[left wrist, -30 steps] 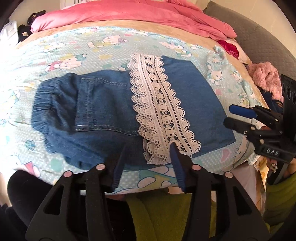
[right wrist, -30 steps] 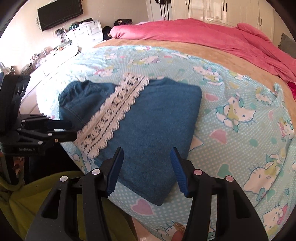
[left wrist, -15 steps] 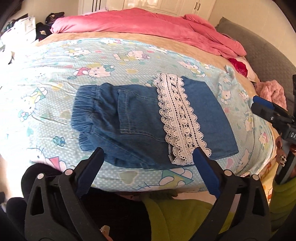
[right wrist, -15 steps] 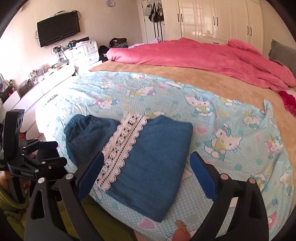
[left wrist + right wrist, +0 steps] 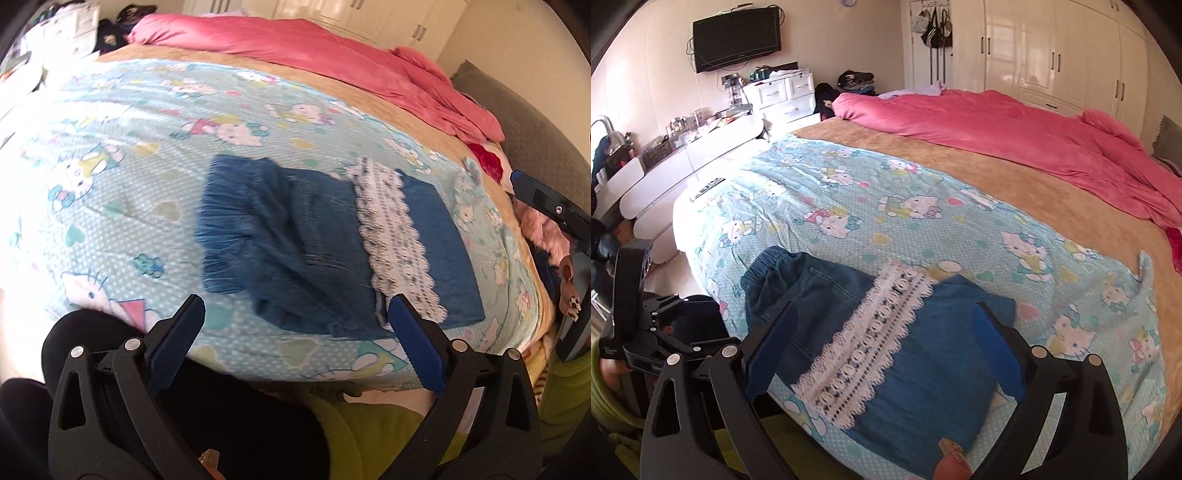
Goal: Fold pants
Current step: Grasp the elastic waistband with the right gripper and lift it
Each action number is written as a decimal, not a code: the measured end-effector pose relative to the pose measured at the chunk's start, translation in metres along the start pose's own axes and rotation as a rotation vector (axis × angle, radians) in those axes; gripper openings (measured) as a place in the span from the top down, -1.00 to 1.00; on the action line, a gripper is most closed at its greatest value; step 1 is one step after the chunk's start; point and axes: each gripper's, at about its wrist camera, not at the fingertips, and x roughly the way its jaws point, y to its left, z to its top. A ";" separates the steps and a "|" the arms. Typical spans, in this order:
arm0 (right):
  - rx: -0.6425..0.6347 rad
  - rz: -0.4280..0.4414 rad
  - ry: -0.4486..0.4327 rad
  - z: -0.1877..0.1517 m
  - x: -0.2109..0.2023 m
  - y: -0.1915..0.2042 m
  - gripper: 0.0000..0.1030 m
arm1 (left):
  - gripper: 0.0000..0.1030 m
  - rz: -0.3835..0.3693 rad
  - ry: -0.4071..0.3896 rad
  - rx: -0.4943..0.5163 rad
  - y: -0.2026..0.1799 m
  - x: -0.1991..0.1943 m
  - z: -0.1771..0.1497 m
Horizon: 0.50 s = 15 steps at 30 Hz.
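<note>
1. Well, the pants (image 5: pixel 295 243) lie folded on the cartoon-print sheet (image 5: pixel 147 206), near the bed's front edge and well short of the pink duvet (image 5: pixel 1015 136) heaped at the far side.
2. They look doubled over into a compact rectangle: the gathered waistband (image 5: pixel 768 266) sits at one end, and the white lace band (image 5: pixel 864 343) of the leg hem crosses the top of the pants beside it.
3. The left hand-held gripper (image 5: pixel 293 343) hangs spread wide at the bed's near edge, in front of the pants, with nothing between its blue pads (image 5: pixel 173 339).
4. The right hand-held gripper (image 5: pixel 882 350) is likewise spread wide and empty, above the folded end of the pants and not visibly pressing on the cloth.
5. As I judge it, the folding is essentially finished: the fold is made, and neither gripper grips anything.
6. What may be left is small: the waistband end looks rumpled and the edges do not line up squarely, so a smoothing pass or one more fold could tidy it.
7. The picture from the left hand-held gripper is blurred, so I cannot read the finer creases there.
</note>
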 end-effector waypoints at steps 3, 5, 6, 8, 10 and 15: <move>-0.033 0.042 0.040 0.012 0.022 0.016 -0.81 | -0.81 -0.012 0.006 -0.066 0.022 0.002 0.000; -0.070 0.074 0.066 0.019 0.038 0.031 -0.81 | -0.81 -0.025 0.006 -0.099 0.032 0.004 -0.001; -0.086 0.087 0.076 0.022 0.045 0.036 -0.81 | -0.81 -0.036 0.008 -0.112 0.037 0.005 -0.001; -0.114 0.114 0.103 0.027 0.060 0.048 -0.81 | -0.81 -0.066 0.015 -0.135 0.044 0.008 -0.002; -0.137 0.154 0.143 0.035 0.083 0.060 -0.81 | -0.81 -0.079 0.021 -0.149 0.048 0.012 -0.003; -0.191 0.216 0.236 0.049 0.129 0.076 -0.81 | -0.27 -0.131 0.038 -0.191 0.055 0.024 -0.006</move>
